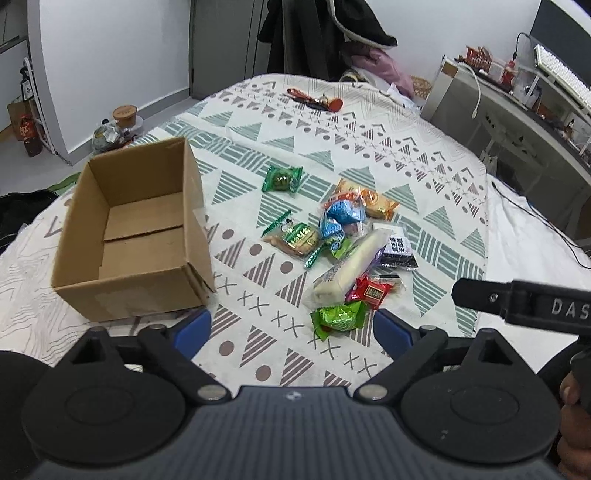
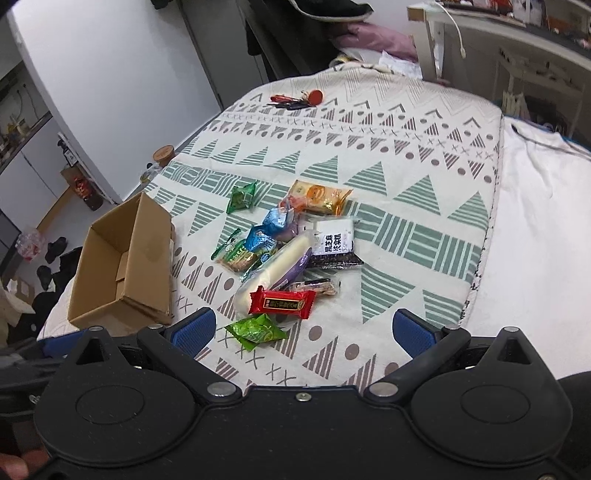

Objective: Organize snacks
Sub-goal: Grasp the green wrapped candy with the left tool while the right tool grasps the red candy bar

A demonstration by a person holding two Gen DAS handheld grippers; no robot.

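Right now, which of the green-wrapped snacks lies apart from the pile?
The dark green packet, alone on the cloth beyond the cardboard box. The other green ones touch or lie close beside the pile.

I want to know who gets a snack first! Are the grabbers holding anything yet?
No, nothing is held. The left gripper and right gripper are both open above the snacks, and the box is empty.

Home bedroom: patterned bedspread [image 1: 332, 147], hung coats [image 1: 314, 33], cluttered desk [image 1: 517, 96].

We hold our left gripper [image 1: 291, 334] level, its blue fingertips [image 1: 195, 328] spread wide and gripping nothing. Our right gripper [image 2: 304, 332] hovers alongside, its jaws likewise parted wide and bare.
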